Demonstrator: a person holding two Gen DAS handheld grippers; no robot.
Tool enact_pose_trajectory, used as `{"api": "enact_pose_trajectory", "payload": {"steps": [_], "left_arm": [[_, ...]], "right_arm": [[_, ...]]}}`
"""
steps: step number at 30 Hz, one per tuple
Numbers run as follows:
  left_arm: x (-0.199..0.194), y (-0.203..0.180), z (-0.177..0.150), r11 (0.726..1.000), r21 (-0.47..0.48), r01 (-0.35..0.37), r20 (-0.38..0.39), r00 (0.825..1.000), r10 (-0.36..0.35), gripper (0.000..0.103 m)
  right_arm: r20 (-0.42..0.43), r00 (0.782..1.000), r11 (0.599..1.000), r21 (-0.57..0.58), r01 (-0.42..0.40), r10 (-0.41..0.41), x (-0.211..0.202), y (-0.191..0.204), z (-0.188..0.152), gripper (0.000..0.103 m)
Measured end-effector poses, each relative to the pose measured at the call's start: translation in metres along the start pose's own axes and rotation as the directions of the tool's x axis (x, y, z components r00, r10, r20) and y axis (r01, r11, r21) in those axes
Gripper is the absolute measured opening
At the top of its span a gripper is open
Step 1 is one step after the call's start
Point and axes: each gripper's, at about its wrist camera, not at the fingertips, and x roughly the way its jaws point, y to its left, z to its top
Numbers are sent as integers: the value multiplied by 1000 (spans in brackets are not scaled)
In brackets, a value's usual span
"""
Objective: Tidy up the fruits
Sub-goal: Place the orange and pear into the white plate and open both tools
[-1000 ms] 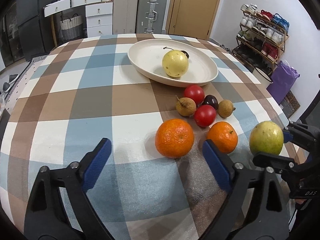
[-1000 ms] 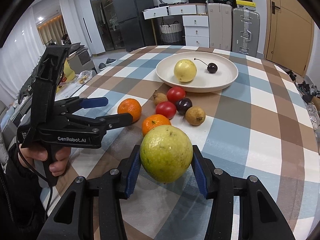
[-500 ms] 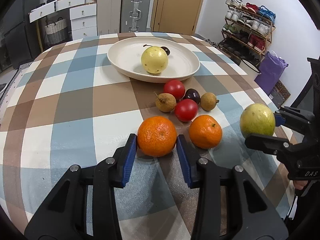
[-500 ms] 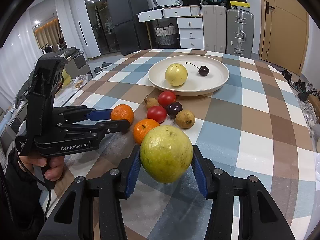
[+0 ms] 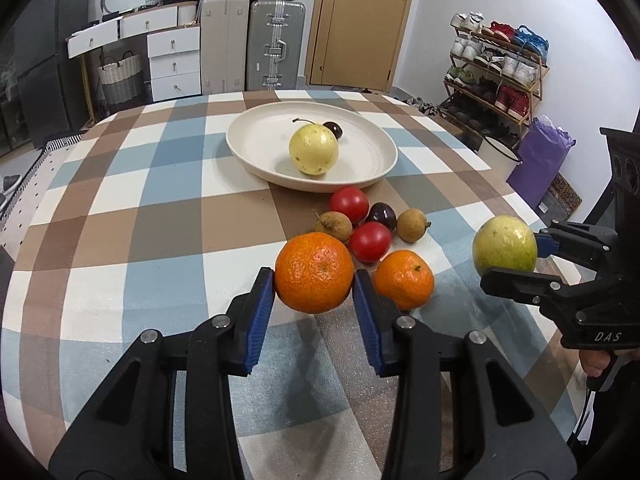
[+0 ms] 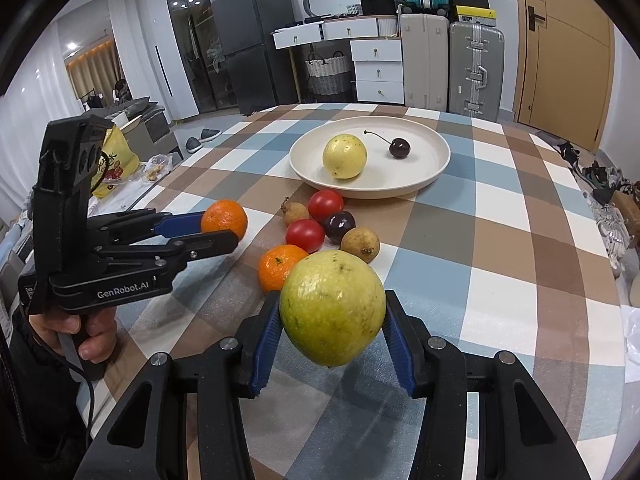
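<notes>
Left gripper [image 5: 314, 280]: blue pads clamped on either side of a large orange [image 5: 314, 271], held level and pointing toward the plate [image 5: 256, 144]; the orange hangs clear of the checked tablecloth [image 5: 160, 216], its shadow below it.
Left gripper from the right wrist view [image 6: 224, 228]: a bare hand [image 6: 86, 332] grips the handle from below, fingers reaching forward and level, well short of the plate.
Right gripper [image 6: 332, 312]: pads pressed against the two sides of a green guava [image 6: 333, 307], lifted off the cloth, aimed at the plate; in the left wrist view it [image 5: 508, 256] comes in from the right side.
Plate contents: a yellow guava [image 5: 314, 150] near the middle, a dark cherry [image 6: 399, 147] with its stem just beside it.
Fruit on the cloth, just short of the plate's near rim: two red tomatoes [image 5: 349, 205] [image 5: 370, 241], a dark plum [image 5: 383, 216], two brown longans [image 5: 334, 225] [image 5: 411, 225], bunched close together.
Small orange [image 5: 404, 279]: resting on the cloth, nearer than that bunch, between the two grippers.
</notes>
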Motion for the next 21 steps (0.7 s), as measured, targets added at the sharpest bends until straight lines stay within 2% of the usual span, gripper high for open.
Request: {"api": "enact_pose_trajectory", "payload": {"steps": [8, 21], "left_arm": [[-12, -4, 11, 1000, 8, -4, 38, 999, 3, 37], [-6, -10, 38, 1000, 21, -4, 67, 998, 3, 37]], "right_arm": [[22, 1000, 1000, 17, 15, -16, -6, -11, 9, 49], [67, 998, 999, 26, 20, -21, -18, -35, 45, 49]]}}
